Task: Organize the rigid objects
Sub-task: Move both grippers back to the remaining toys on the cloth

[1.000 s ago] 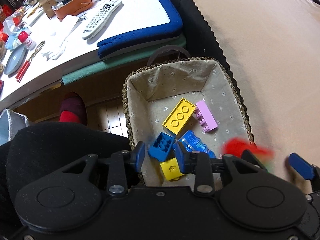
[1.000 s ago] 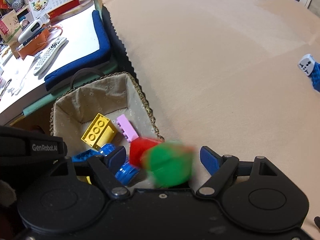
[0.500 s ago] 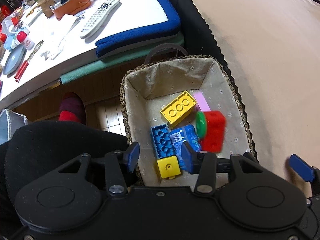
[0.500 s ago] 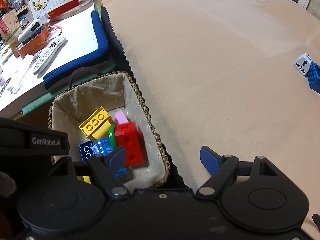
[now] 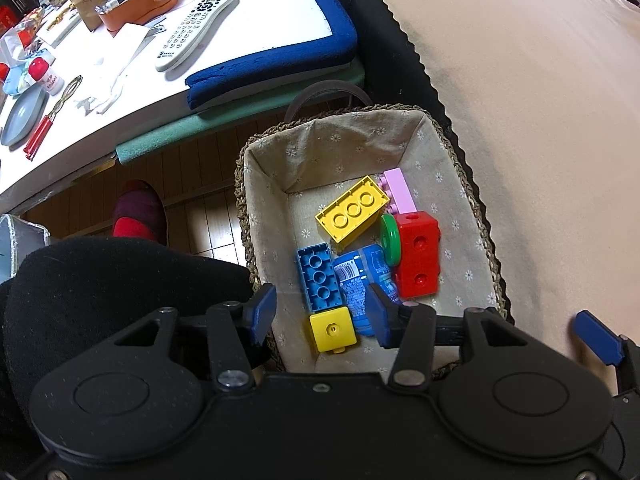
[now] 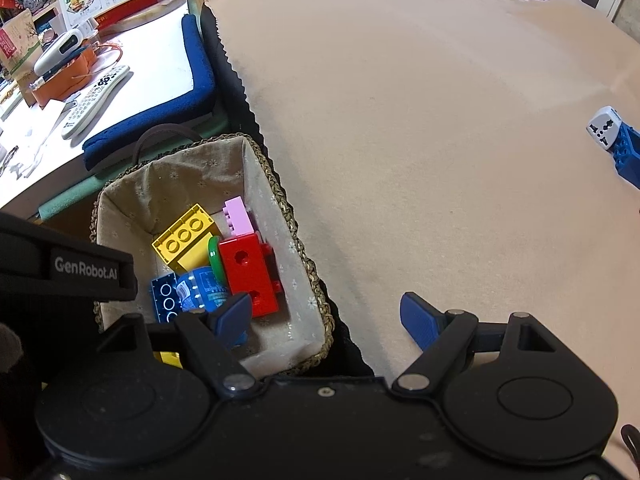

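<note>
Left gripper (image 5: 318, 316): jaws opening, nothing held
Right gripper (image 6: 326, 320): spread wide, empty
Basket (image 5: 472, 184): bricks dropped inside
Next: blue piece (image 6: 624, 156) to be fetched, gripped squarely

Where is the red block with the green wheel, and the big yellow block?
red block with green wheel (image 5: 418, 256), left wrist view, on its red face.
big yellow block (image 5: 353, 212), left wrist view, on its studded top.

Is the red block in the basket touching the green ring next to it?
Touching. In the left wrist view the green ring sits flush against the side of the red block, no lining visible between them; the right wrist view shows the same.
</note>
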The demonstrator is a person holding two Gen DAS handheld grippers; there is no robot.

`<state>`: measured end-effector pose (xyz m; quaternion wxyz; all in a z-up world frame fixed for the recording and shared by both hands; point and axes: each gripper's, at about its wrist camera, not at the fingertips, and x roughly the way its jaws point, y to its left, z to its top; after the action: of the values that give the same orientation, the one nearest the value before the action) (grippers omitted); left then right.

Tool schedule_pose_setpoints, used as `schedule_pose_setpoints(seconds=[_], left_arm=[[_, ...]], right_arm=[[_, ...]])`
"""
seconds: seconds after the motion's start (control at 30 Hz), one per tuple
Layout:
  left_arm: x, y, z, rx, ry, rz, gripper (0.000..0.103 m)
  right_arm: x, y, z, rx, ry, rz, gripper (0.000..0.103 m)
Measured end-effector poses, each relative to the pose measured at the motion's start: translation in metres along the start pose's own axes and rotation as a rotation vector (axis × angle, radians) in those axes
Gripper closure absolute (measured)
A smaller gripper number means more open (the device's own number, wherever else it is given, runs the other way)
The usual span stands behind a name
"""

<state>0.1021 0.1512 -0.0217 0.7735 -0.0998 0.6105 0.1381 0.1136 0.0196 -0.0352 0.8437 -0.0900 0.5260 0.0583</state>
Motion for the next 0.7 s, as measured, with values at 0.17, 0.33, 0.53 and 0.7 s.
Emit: schedule_pose_setpoints(seconds=[0.17, 0.33, 0.53, 0.7], left_arm=[[-0.001, -0.004, -0.001, 0.020, -0.009, -0.002, 0.050], [-0.002, -0.006, 0.000, 0.031, -0.008, -0.010, 0.046], [-0.005, -0.010, -0.002, 0.052, -0.021, -0.032, 0.041], [-0.007, -0.017, -0.004, 0.088, -0.035, -0.034, 0.041]], right_arm=[[0.000, -0.004, -0.001, 0.009, 0.001, -0.014, 0.021], [-0.004, -0.011, -0.003, 0.007, -0.019, -0.053, 0.019], [-0.016, -0.027, -0.007, 0.018, -0.057, -0.090, 0.017], [-0.026, -0.046, -0.008, 0.041, -0.092, -0.128, 0.017]])
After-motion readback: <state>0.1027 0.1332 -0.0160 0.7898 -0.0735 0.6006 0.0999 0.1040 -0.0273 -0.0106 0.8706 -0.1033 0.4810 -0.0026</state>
